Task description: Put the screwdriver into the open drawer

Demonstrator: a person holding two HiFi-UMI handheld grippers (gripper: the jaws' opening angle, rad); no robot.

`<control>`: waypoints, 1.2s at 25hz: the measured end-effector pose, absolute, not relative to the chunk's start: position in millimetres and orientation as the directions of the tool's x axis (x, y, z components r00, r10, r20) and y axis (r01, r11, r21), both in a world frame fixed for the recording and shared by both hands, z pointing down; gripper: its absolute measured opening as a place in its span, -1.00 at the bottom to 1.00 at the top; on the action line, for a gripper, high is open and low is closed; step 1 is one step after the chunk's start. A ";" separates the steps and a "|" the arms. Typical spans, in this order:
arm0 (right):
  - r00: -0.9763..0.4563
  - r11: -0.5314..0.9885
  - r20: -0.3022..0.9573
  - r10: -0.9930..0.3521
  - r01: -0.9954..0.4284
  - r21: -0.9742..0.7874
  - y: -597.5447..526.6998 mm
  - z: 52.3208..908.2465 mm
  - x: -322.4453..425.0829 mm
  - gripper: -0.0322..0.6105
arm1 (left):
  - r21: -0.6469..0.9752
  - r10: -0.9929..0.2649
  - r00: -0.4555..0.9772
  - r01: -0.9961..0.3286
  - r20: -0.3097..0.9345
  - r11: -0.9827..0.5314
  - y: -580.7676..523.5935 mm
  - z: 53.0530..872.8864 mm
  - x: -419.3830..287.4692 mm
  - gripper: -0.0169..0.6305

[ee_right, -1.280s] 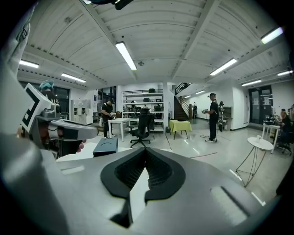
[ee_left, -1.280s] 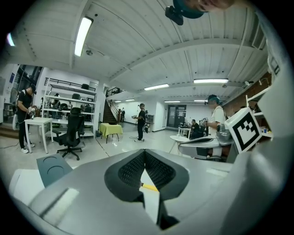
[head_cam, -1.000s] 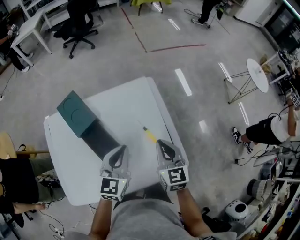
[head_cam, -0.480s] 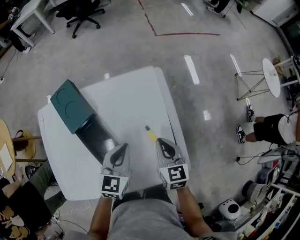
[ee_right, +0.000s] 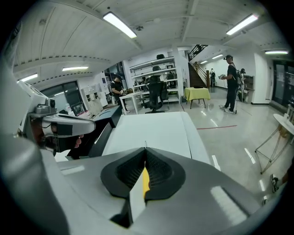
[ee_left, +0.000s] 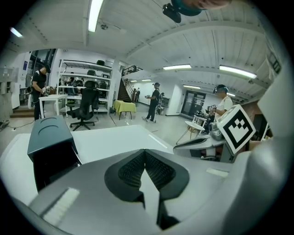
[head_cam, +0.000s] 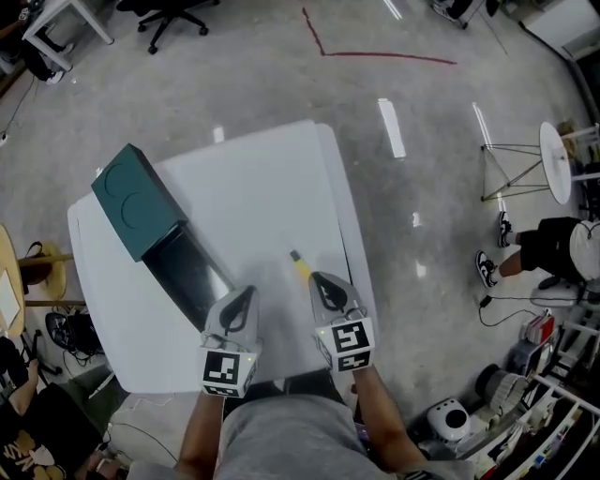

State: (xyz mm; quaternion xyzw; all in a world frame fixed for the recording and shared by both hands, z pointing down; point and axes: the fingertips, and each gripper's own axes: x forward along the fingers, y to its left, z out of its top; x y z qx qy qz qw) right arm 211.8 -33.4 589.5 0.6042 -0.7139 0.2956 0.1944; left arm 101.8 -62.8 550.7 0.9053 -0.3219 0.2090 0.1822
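Observation:
A screwdriver with a yellow handle lies on the white table, its shaft pointing away from me. My right gripper is shut and empty, its tip just short of the handle. In the right gripper view the yellow handle shows through the slit below the closed jaws. My left gripper is shut too and holds nothing, hovering beside the open drawer. That drawer slides out of a dark green cabinet, which also shows in the left gripper view.
The table's right edge runs close to the right gripper. On the floor beyond stand an office chair and a small round white table. A person is at the right, another sits at the lower left.
Both grippers have sunk toward the table. The right one's tip has come closer to the screwdriver's handle. The screwdriver and drawer have not moved.

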 end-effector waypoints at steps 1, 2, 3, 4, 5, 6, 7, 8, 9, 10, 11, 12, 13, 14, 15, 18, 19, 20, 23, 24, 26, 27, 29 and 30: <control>-0.207 0.106 0.646 -0.735 -0.976 -0.192 -34.3 591.9 211.1 -0.89 | 0.193 -0.511 0.702 -0.663 0.497 -0.723 -62.9 550.5 101.7 -0.91; -0.219 0.117 0.657 -0.721 -0.974 -0.196 -35.5 594.4 210.4 -0.89 | 0.191 -0.516 0.699 -0.667 0.496 -0.720 -63.5 549.2 102.1 -0.91; -0.230 0.128 0.668 -0.708 -0.972 -0.199 -37.1 597.1 209.9 -0.87 | 0.191 -0.520 0.697 -0.670 0.494 -0.717 -64.3 548.0 102.6 -0.91; -0.238 0.137 0.679 -0.695 -0.970 -0.200 -39.1 599.9 209.3 -0.80 | 0.192 -0.523 0.694 -0.674 0.494 -0.713 -64.9 547.6 102.8 -0.91; -0.245 0.144 0.690 -0.681 -0.969 -0.201 -41.0 603.0 208.6 -0.76 | 0.194 -0.525 0.692 -0.677 0.496 -0.710 -65.1 548.2 102.6 -0.91; -0.249 0.149 0.701 -0.668 -0.968 -0.202 -42.9 606.5 207.6 -0.74 | 0.195 -0.526 0.690 -0.680 0.497 -0.707 -65.1 549.3 101.9 -0.91; -0.255 0.154 0.712 -0.655 -0.967 -0.205 -44.7 610.5 206.1 -0.72 | 0.196 -0.529 0.687 -0.684 0.499 -0.703 -65.2 550.8 100.7 -0.91; -0.263 0.160 0.722 -0.640 -0.965 -0.209 -46.5 615.1 204.1 -0.68 | 0.196 -0.531 0.683 -0.688 0.501 -0.699 -65.7 552.5 99.2 -0.91; -0.272 0.167 0.732 -0.624 -0.962 -0.215 -48.2 619.8 201.9 -0.63 | 0.197 -0.535 0.679 -0.692 0.503 -0.694 -66.4 554.3 97.8 -0.91; -0.281 0.174 0.742 -0.609 -0.960 -0.221 -49.7 624.2 200.0 -0.59 | 0.197 -0.539 0.675 -0.697 0.504 -0.689 -67.2 555.8 96.6 -0.91; -0.289 0.181 0.751 -0.594 -0.957 -0.226 -51.0 627.8 198.5 -0.56 | 0.198 -0.542 0.671 -0.702 0.506 -0.684 -67.8 557.0 95.7 -0.91; -0.295 0.186 0.759 -0.581 -0.956 -0.229 -51.8 630.8 197.5 -0.54 | 0.199 -0.545 0.668 -0.706 0.507 -0.680 -68.1 557.8 95.3 -0.91; -0.299 0.191 0.767 -0.568 -0.954 -0.231 -52.3 633.4 196.7 -0.53 | 0.199 -0.547 0.665 -0.709 0.509 -0.677 -68.3 558.4 95.0 -0.91; -0.303 0.195 0.774 -0.556 -0.953 -0.233 -52.4 636.3 195.8 -0.51 | 0.200 -0.549 0.663 -0.712 0.510 -0.674 -68.4 558.9 94.6 -0.91; -0.306 0.198 0.781 -0.545 -0.952 -0.234 -52.4 639.6 194.6 -0.50 | 0.200 -0.551 0.660 -0.714 0.510 -0.671 -68.6 559.6 93.7 -0.91; -0.309 0.202 0.801 -0.513 -0.950 -0.237 -53.4 649.8 191.5 -0.47 | 0.200 -0.560 0.652 -0.724 0.511 -0.660 -70.2 561.3 89.3 -0.91; -0.308 0.202 0.806 -0.505 -0.950 -0.237 -54.0 652.4 191.5 -0.47 | 0.200 -0.563 0.649 -0.727 0.512 -0.657 -70.8 561.5 88.2 -0.91; -0.307 0.201 0.812 -0.497 -0.951 -0.236 -54.5 654.5 191.8 -0.47 | 0.200 -0.565 0.647 -0.730 0.513 -0.654 -71.2 561.6 87.4 -0.91; -0.301 0.200 0.827 -0.475 -0.952 -0.232 -54.6 659.7 192.4 -0.47 | 0.202 -0.568 0.640 -0.736 0.517 -0.646 -72.0 562.8 84.9 -0.91; -0.301 0.200 0.830 -0.469 -0.952 -0.232 -54.3 661.4 191.8 -0.47 | 0.203 -0.570 0.638 -0.738 0.518 -0.643 -72.3 563.5 83.7 -0.91; -0.303 0.201 0.833 -0.463 -0.951 -0.234 -54.4 664.2 190.4 -0.48 | 0.205 -0.572 0.635 -0.742 0.519 -0.638 -73.0 565.0 81.7 -0.91; -0.302 0.201 0.834 -0.461 -0.951 -0.233 -54.7 665.0 190.3 -0.49 | 0.205 -0.573 0.634 -0.743 0.518 -0.637 -73.6 565.3 81.4 -0.91; -0.297 0.200 0.839 -0.456 -0.953 -0.228 -54.7 666.4 191.3 -0.52 | 0.206 -0.575 0.633 -0.745 0.518 -0.635 -74.2 564.8 81.3 -0.91; -0.293 0.199 0.843 -0.451 -0.954 -0.225 -53.8 666.9 191.9 -0.54 | 0.206 -0.575 0.632 -0.746 0.519 -0.634 -73.8 564.4 81.1 -0.91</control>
